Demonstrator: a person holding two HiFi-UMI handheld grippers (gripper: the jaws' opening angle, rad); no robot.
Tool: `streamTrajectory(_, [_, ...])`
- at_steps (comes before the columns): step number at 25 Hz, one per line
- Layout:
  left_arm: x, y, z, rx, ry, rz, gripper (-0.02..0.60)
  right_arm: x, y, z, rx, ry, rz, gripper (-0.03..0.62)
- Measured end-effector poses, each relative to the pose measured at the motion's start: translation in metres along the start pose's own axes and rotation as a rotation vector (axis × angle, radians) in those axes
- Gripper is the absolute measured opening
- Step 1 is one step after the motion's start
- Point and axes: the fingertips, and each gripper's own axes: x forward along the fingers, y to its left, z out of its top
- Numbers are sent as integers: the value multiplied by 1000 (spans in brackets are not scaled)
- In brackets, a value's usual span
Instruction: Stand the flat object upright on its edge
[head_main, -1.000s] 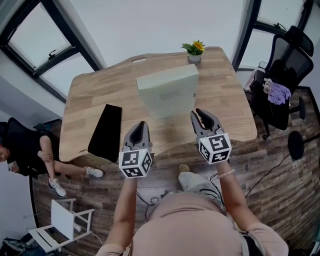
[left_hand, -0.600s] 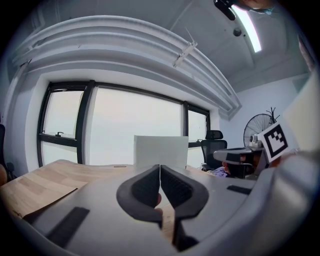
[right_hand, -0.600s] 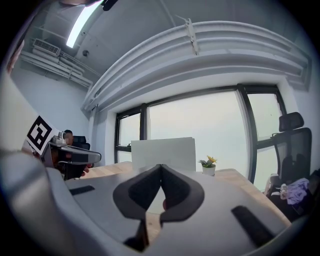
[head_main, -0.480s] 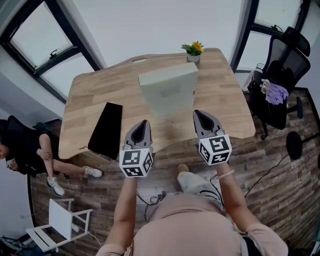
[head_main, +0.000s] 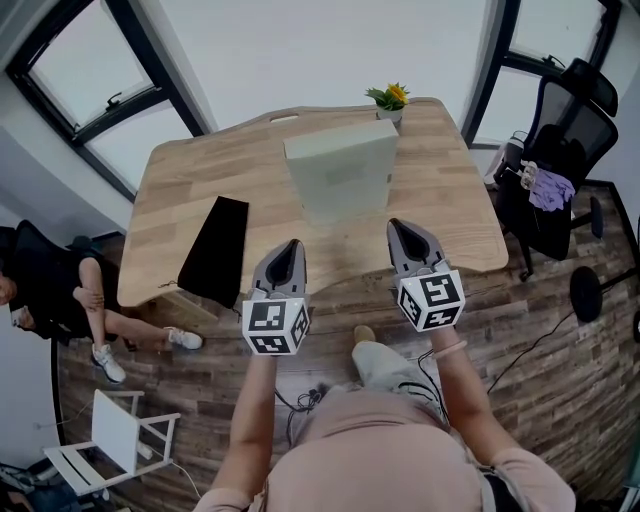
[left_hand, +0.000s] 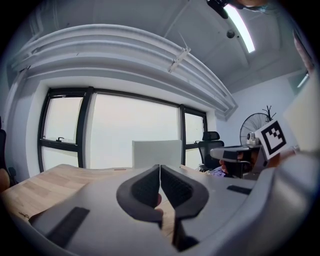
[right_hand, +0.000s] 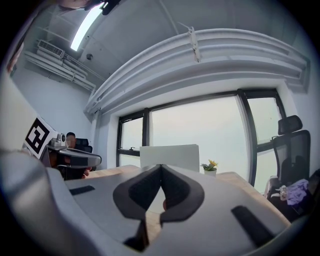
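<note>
Task object: I see the pale green flat box (head_main: 340, 180) standing upright on its edge, right of centre on the wooden table (head_main: 190, 190), toward the far side.
Left gripper: my left gripper (head_main: 288, 247) hangs over the near table edge, jaws pressed together with nothing between them.
Right gripper: my right gripper (head_main: 404, 228), just to its right, is likewise closed and empty. Both are apart from the box.
Container: a small white pot (head_main: 390, 115) at the far edge holds a yellow-flowered plant (head_main: 388, 95).
Other: a black flat pad (head_main: 213, 252) lies near left.
</note>
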Motion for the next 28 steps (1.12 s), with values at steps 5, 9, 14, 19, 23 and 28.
streamTrajectory(5, [-16,-5,0,-4,-7,0,14,-13,8,4,-5,-14,6,0])
streamTrajectory(9, [-28,-13,3,-1,-17,-2,14,-24,15,7,-14,-18,19,0])
streamTrajectory(14, [-38,-21,5,-2,-29,-12,14,-35,21,10,-22,-30,24,0])
streamTrajectory(19, [-46,-33,6,5,-33,-27,14,-47,25,16,-33,-47,23,0])
streamTrajectory(23, [-51,-41,7,8,-36,-38,14,-57,26,17,-36,-53,18,0])
streamTrajectory(28, [-58,-45,5,9,-35,-45,14,-64,30,17,-36,-55,17,0])
